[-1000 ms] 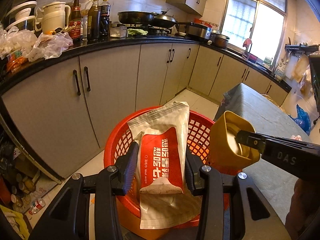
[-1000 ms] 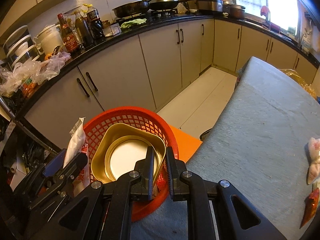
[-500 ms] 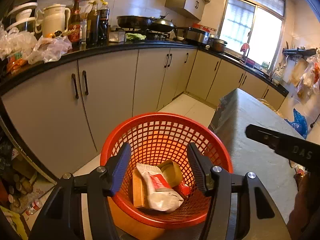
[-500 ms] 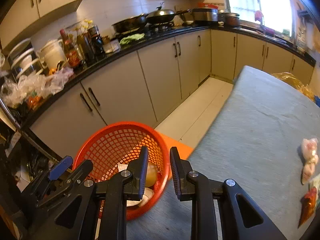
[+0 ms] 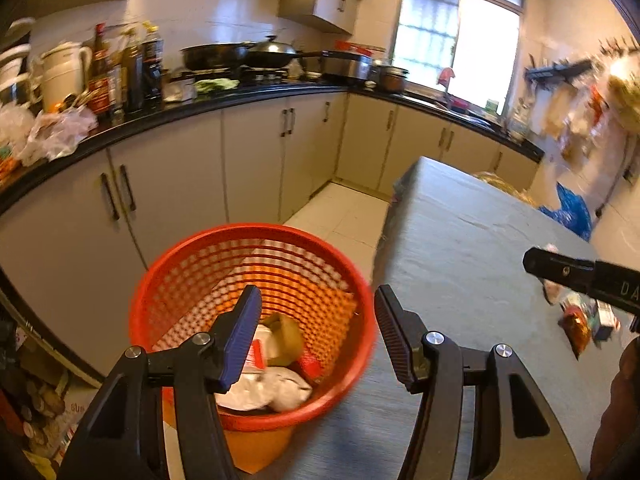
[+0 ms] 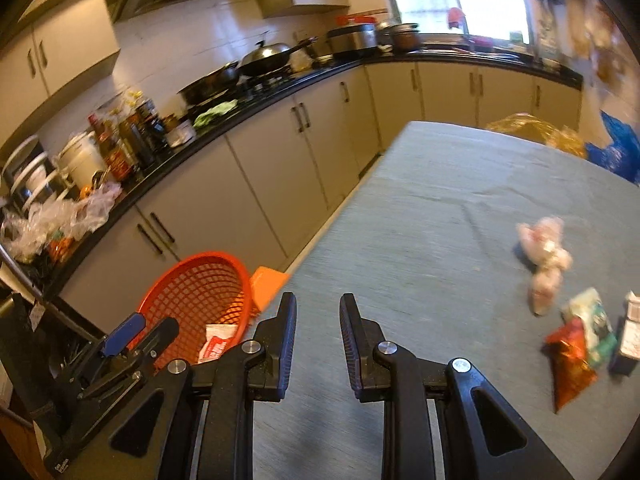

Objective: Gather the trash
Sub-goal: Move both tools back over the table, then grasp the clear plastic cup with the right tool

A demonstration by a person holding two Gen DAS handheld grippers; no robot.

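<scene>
- The left gripper [image 5: 318, 330] hangs over the near side of the red basket [image 5: 168, 280], with its jaws wide apart and nothing between them.
- Its jaws have just been opening.
- The right gripper [image 6: 318, 338] is over the grey table [image 6: 440, 208], with only a small gap between its jaws and nothing in that gap.
- Its jaws have just been opening a little too.
- The red basket stands on the floor, just beside the near corner of the table.
- Inside the basket lie a white and red wrapper [image 5: 264, 384] and a gold tin [image 5: 286, 334], touching each other at the bottom.
- An orange thing [image 6: 268, 284] sticks out from under the basket, next to the table edge.
- More trash lies on the table, well apart from the basket, on the right side.
- There is a pink and white crumpled bag [image 6: 546, 256].
- Near it lie a red-orange snack packet [image 6: 570, 364] and a green and white packet [image 6: 596, 328], touching each other.
- A dark little box [image 6: 628, 340] lies just beside the green packet, partly cut off by the picture edge.
- Behind it all is a long black counter [image 5: 200, 110] with pans [image 5: 240, 54] and bottles [image 5: 132, 68] on it.
</scene>
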